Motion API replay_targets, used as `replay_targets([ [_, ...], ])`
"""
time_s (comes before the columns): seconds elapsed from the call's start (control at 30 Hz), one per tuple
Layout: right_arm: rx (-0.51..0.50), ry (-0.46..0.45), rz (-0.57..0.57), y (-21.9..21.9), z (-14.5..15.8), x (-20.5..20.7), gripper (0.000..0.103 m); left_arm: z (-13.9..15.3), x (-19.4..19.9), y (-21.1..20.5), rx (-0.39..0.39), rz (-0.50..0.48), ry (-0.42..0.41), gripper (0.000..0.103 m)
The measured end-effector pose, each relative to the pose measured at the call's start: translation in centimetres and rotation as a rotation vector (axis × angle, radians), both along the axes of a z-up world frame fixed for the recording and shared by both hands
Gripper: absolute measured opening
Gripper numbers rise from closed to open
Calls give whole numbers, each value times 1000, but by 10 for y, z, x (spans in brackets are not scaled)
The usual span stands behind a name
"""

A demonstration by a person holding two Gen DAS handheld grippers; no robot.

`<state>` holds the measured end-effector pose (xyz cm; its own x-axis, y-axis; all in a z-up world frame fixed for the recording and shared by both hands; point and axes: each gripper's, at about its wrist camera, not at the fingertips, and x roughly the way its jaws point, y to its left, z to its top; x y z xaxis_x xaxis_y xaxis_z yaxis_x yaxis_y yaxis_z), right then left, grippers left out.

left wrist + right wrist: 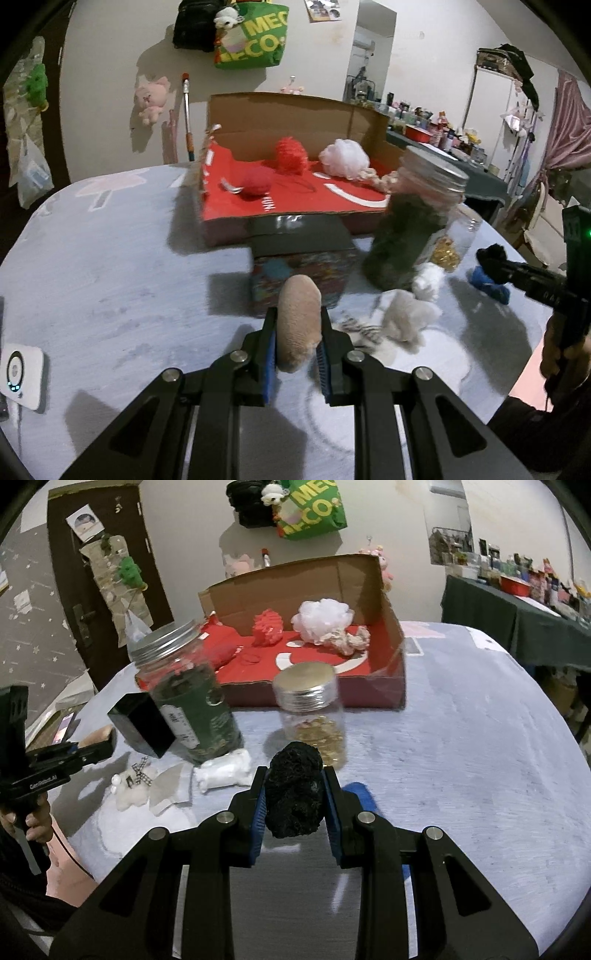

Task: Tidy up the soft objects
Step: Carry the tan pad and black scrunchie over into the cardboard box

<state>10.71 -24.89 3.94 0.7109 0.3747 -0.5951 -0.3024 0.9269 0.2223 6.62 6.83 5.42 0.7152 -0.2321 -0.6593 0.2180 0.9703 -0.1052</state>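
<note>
left gripper: clamped on a beige sponge, pads squeezing it from both sides, held up off the table, in front of the cardboard box
right gripper: clamped on a black fuzzy puff, also lifted, in front of the box and a bit to its right
cardboard box: the landmark here, open-topped with a red liner, sitting at the far side of the grey table
inside the box: a red ball at front left, a red mesh pouf behind it, a white mesh pouf to the right, and a knotted rope toy touching the white one
green jar: tilted, just in front of the box's left corner in the right wrist view
small jar: gold stuff inside, upright, right in front of the box
black box: just left of the green jar
still on the table: white plush at the foot of the green jar, cream plush with a checked bow further left, blue soft thing near the right gripper, all on the near side of the box
patterned tin: directly in front of the box, behind the sponge
</note>
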Motion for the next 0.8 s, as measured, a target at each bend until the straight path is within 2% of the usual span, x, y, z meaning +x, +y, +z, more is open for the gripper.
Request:
replay_targets([
  [0.43,17,54,-6,-33,2,23,26,-10,14,33,75,0,3,20],
  [0.8,-60,36,94,-34,17,54,26,2,49,49,101,-106,-39,19],
])
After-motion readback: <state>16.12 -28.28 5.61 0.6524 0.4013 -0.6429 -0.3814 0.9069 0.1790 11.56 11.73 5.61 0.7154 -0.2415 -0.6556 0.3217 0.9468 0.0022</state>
